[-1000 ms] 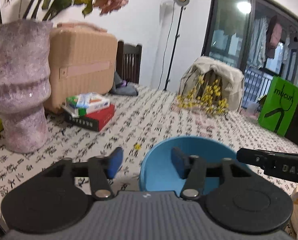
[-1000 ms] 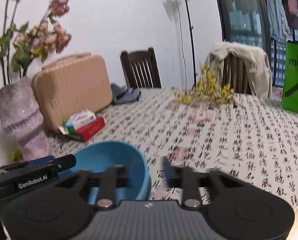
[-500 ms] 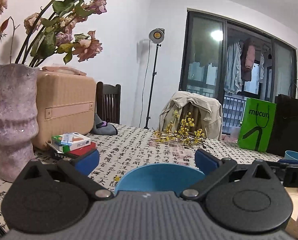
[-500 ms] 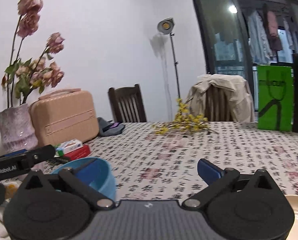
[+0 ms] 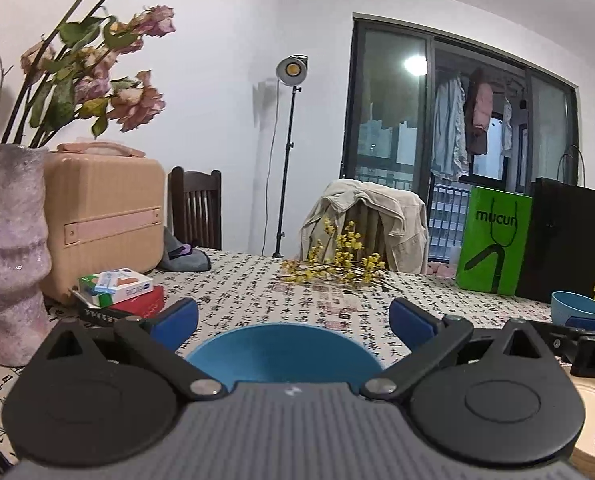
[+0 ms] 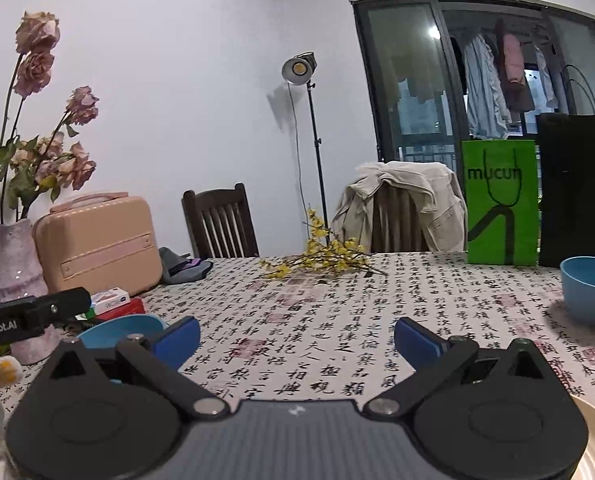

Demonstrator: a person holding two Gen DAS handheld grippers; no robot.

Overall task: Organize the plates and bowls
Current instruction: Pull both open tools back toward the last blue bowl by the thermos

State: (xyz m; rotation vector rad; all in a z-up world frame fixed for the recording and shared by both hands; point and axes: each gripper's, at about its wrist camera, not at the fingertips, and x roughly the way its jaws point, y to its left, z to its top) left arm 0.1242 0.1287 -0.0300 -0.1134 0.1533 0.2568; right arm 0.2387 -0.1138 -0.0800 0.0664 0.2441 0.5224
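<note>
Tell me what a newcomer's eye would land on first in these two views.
Probably the bright green shopping bag standing at the far right edge of the calligraphy-print tablecloth, against the dark window. Next, the wilted pink roses rising from the mottled vase at left, and the blue bowl between the open left gripper fingers.

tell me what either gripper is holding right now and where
Nothing. The left gripper and right gripper stand open; the blue bowl sits free below the left one.
</note>
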